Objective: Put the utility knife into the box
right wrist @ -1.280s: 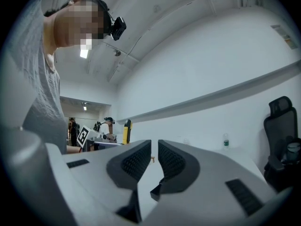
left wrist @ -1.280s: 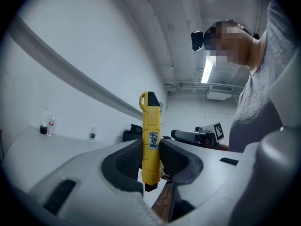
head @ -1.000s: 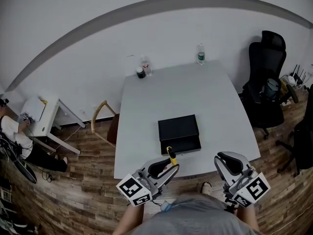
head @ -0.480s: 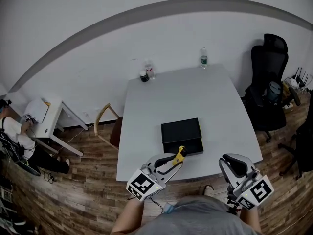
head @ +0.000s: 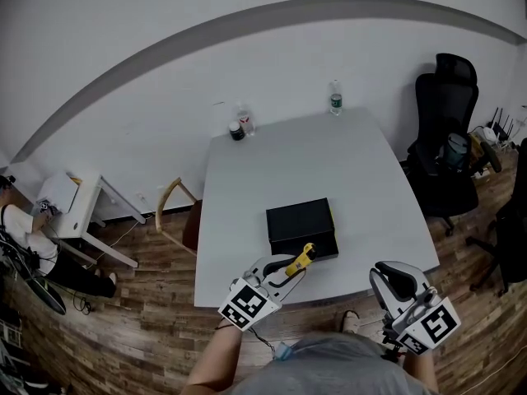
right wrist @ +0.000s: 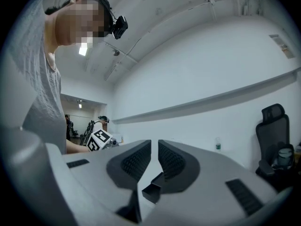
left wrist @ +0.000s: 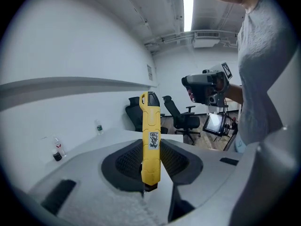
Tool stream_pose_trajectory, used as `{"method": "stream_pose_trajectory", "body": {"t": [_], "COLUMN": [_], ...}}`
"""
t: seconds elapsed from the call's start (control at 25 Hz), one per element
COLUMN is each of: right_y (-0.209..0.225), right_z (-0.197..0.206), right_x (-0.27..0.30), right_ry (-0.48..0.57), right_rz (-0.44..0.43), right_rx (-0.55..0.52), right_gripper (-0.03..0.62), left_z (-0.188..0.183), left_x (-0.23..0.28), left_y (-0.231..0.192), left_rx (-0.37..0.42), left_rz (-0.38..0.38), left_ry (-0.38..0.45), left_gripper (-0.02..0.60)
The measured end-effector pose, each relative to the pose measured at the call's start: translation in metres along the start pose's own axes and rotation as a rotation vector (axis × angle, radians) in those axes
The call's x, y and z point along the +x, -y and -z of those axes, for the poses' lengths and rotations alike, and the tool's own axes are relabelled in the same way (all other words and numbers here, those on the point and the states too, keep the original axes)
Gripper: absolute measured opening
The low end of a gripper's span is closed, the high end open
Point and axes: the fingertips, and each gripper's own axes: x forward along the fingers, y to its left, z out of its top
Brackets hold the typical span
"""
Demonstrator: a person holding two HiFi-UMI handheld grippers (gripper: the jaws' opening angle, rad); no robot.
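left: left hand-held gripper (head: 288, 271) has its jaws clamped on the tail end of the yellow plastic utility knife (left wrist: 150, 140); most of the body sticks out past the tips.
right: right hand-held gripper (right wrist: 154, 161) is empty, jaws drawn almost together with only a slit between; it sits low at the table's near edge, well apart from the work.
knife position: in the air, tip just over the near edge of the flat black rectangular box (head: 300, 225).
box: lies on the white table (head: 313, 155); I can't tell whether it's open on top.
risk 1: with so short a grip on the knife, I expect it to pivot or slip on contact.
risk 2: if the top is shut, the knife lands on it and the box may slide.
surroundings: clear bottle (head: 335, 97) and dark jar (head: 236, 130) at the far edge, black office chair (head: 445, 138) to the right.
obstructions: nothing between knife and box.
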Motion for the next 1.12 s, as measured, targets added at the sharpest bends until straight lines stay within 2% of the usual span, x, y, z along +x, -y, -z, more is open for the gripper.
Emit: {"method": "stream_pose_trajectory", "body": {"t": [0.4,0.56,1.12], "right_y": [0.007,0.01,0.02], "right_z": [-0.001,0.001,0.001], "right_x": [-0.006,-0.006,-0.012], "right_ry": [-0.003,-0.005,-0.013], "right_rz": [0.022,0.026,0.06], "right_rx": [-0.006,-0.003,0.002], "right_gripper": [0.032,0.032,0.032], "left_z": [0.021,0.043,0.101], "left_x": [0.021,0.03,0.067], "left_y": [-0.015,-0.019,-0.033], "left_rx": [0.053,0.053,0.127], "left_rz": [0.009,0.022,0.085], "left_ry": [-0.092,-0.152,-0.357], "left_gripper": [0.123,0.123,0.123]}}
